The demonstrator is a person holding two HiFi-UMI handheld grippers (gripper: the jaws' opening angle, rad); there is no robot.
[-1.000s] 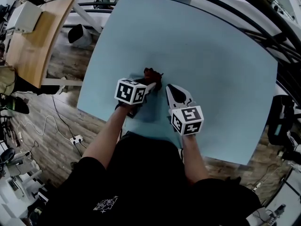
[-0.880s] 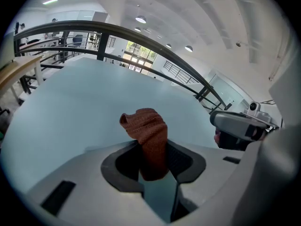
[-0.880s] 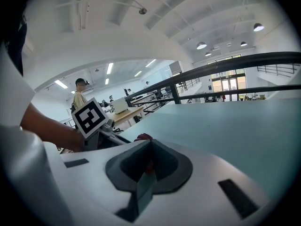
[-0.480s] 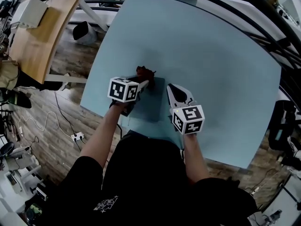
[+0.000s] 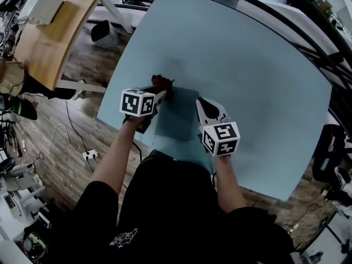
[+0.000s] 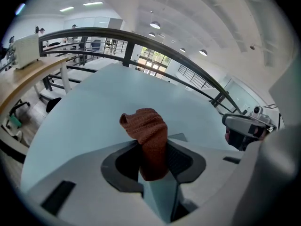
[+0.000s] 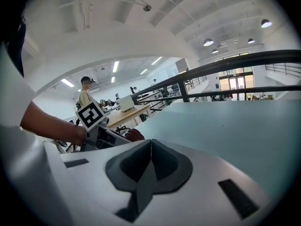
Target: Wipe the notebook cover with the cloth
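Right gripper at lower centre, its 2 jaws pressed together, nothing between; left gripper at mid left, red cloth at its tip; pale table spreads right.

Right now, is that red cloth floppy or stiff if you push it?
Probably floppy: the cloth bunches and folds where the left tool pinches it. Likely light, since that pinch alone holds it. Its rough weave probably won't slip.

Open table beyond notebook and cloth

An open lab hall: wooden workbench, floor power strip, railing, ceiling strip lights
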